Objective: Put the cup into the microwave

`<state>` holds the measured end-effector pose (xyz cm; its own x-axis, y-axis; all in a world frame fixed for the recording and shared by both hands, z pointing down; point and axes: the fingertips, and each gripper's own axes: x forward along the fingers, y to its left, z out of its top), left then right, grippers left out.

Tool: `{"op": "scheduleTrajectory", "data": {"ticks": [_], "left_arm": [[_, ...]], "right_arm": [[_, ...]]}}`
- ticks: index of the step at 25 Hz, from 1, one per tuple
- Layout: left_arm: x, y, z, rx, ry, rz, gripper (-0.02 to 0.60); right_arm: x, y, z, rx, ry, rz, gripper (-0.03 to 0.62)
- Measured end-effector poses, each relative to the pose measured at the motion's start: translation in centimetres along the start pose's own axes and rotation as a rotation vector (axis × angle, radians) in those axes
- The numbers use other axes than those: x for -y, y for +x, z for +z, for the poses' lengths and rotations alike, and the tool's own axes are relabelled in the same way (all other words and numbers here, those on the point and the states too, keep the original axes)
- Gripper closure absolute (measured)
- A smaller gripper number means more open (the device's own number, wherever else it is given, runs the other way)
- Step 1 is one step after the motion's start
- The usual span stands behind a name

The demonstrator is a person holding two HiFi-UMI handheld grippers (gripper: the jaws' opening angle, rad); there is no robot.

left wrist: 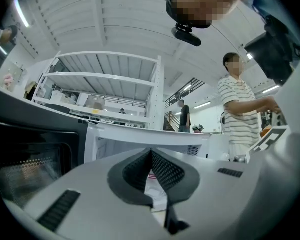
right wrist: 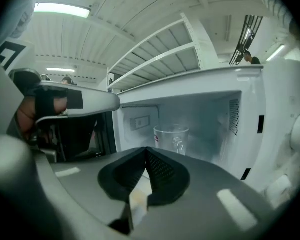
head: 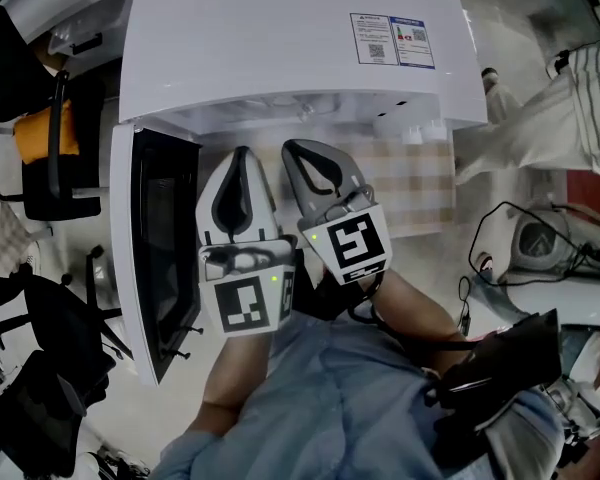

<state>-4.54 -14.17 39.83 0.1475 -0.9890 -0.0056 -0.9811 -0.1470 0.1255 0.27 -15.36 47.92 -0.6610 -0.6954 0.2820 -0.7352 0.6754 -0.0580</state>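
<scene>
Strip-lit workshop, white racking behind, and on the checked counter [head: 420, 198] sits the boxy white microwave [head: 280, 48], its dark-windowed door [head: 165, 238] swung wide to the left. And there's the clear glass cup with a handle [right wrist: 171, 136], upright inside, toward the back of the cavity floor, so the placing looks done! The right gripper [right wrist: 146, 151] has its fingers pressed together on nothing, just outside the opening. The left gripper [left wrist: 151, 154] is likewise closed and empty. Smart play now: draw straight back, level, clear of cup and door edge.
</scene>
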Motion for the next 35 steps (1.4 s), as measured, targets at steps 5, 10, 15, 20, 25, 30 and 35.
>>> {"op": "scheduleTrajectory", "data": {"ticks": [5, 10, 15, 20, 25, 30, 35], "left_arm": [[-0.7, 0.8, -0.8, -0.019, -0.014, 0.003, 0.575], [-1.4, 1.9, -1.8, -0.043, -0.015, 0.003, 0.575], [-2.6, 3.0, -1.8, -0.037, -0.023, 0.024, 0.575], [-3.1, 4.0, -2.1, -0.04, -0.03, 0.026, 0.575], [-3.1, 4.9, -2.6, -0.054, -0.036, 0.02, 0.575], [-3.5, 5.5, -2.8, -0.058, -0.039, 0.018, 0.575], [-3.7, 5.6, -2.7, -0.056, -0.039, 0.014, 0.575]], "right_arm": [[0.7, 1.9, -1.5, -0.062, 0.0, -0.02, 0.592], [1.4, 3.5, -2.4, -0.101, 0.012, -0.029, 0.591], [2.0, 4.7, -3.0, -0.132, 0.013, -0.035, 0.592], [2.9, 5.6, -3.1, -0.145, 0.006, -0.049, 0.592], [3.8, 6.4, -2.9, -0.152, 0.002, -0.059, 0.592], [3.9, 7.0, -2.8, -0.156, 0.0, -0.053, 0.592], [3.8, 7.1, -2.8, -0.155, 0.007, -0.053, 0.591]]}}
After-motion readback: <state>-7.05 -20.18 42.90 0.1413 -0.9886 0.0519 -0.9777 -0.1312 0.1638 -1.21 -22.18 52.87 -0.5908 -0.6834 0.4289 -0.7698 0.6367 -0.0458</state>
